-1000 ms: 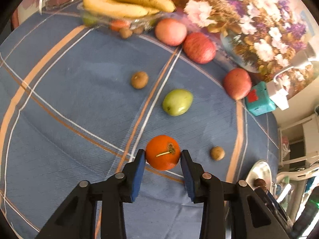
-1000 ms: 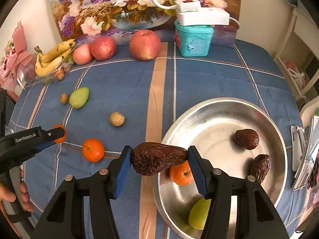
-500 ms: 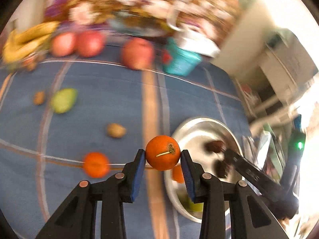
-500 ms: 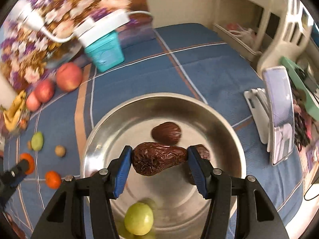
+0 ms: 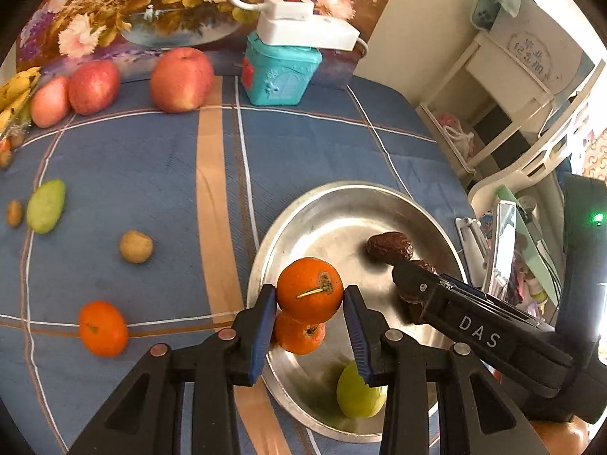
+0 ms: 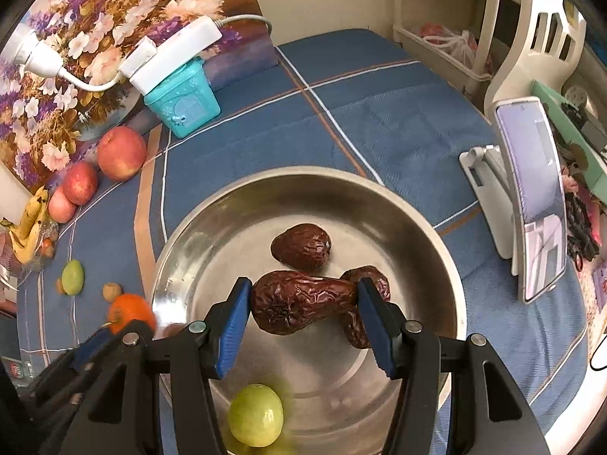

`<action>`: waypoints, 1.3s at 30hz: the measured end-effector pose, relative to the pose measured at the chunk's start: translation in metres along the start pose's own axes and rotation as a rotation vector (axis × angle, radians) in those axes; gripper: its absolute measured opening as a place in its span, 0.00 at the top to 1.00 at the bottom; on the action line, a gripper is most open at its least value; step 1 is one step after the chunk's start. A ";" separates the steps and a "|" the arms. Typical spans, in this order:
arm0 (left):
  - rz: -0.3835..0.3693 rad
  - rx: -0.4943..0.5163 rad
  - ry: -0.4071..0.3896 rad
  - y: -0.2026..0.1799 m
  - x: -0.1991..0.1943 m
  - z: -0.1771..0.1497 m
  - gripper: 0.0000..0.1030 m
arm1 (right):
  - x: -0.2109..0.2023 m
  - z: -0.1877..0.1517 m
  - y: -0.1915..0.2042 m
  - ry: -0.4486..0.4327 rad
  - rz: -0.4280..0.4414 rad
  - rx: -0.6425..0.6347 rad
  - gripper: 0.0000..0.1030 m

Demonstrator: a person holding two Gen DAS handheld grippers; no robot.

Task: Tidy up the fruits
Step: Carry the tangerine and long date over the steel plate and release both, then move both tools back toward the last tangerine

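Left gripper (image 5: 309, 303) is clamped on a small round orange tangerine (image 5: 309, 290), hanging over the near-left rim of the shiny round metal bowl (image 5: 341, 204). Right gripper (image 6: 303, 303) is pinching a long wrinkled dark-red date (image 6: 301, 301) above the bowl's middle, just over two more dates and a green fruit (image 6: 256, 415) inside.

Counted relative to the steel bowl (image 5: 303, 204): 3 oranges (image 5: 309, 290), 3 dried dates (image 6: 301, 246) and 2 grippers (image 5: 308, 314) over or in it; 3 apples (image 5: 181, 79), 2 green fruits (image 5: 45, 206) and 2 small brown fruits (image 5: 136, 246) to its left.
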State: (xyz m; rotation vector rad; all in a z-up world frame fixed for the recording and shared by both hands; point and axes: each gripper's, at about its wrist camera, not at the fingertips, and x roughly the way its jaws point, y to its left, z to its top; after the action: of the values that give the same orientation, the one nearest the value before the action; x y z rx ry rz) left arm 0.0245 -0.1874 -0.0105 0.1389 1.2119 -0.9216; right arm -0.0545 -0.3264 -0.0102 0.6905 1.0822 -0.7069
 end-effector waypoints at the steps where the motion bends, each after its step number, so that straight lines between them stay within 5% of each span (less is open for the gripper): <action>1: 0.001 0.002 0.005 0.000 0.001 -0.001 0.61 | 0.001 0.000 0.001 0.004 0.000 -0.003 0.43; 13: 0.018 -0.015 -0.002 0.005 -0.006 0.000 0.54 | 0.001 -0.001 0.002 0.013 0.012 -0.010 0.43; 15: 0.057 -0.036 0.004 0.011 -0.008 0.001 0.41 | 0.000 -0.001 0.002 0.011 0.013 -0.011 0.43; 18: 0.117 -0.084 0.024 0.025 -0.010 0.000 0.38 | 0.000 -0.002 0.004 0.012 0.012 -0.019 0.43; 22: 0.161 -0.176 0.030 0.050 -0.018 -0.001 0.22 | 0.003 -0.003 0.010 0.023 0.013 -0.040 0.32; 25: 0.292 -0.202 0.000 0.068 -0.032 -0.002 0.20 | 0.003 -0.004 0.019 0.022 0.010 -0.071 0.30; 27: 0.299 -0.241 -0.016 0.082 -0.041 -0.002 0.14 | 0.004 -0.006 0.029 0.025 0.003 -0.109 0.20; 30: 0.311 -0.317 -0.047 0.106 -0.056 -0.004 0.01 | 0.003 -0.010 0.041 0.026 0.012 -0.139 0.20; 39: 0.426 -0.439 -0.103 0.155 -0.086 -0.013 0.00 | 0.000 -0.022 0.072 0.000 0.047 -0.220 0.07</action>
State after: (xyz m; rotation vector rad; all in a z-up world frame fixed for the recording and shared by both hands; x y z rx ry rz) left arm 0.1145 -0.0340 0.0001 -0.0050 1.2001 -0.2789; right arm -0.0088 -0.2665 -0.0063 0.5252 1.1205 -0.5380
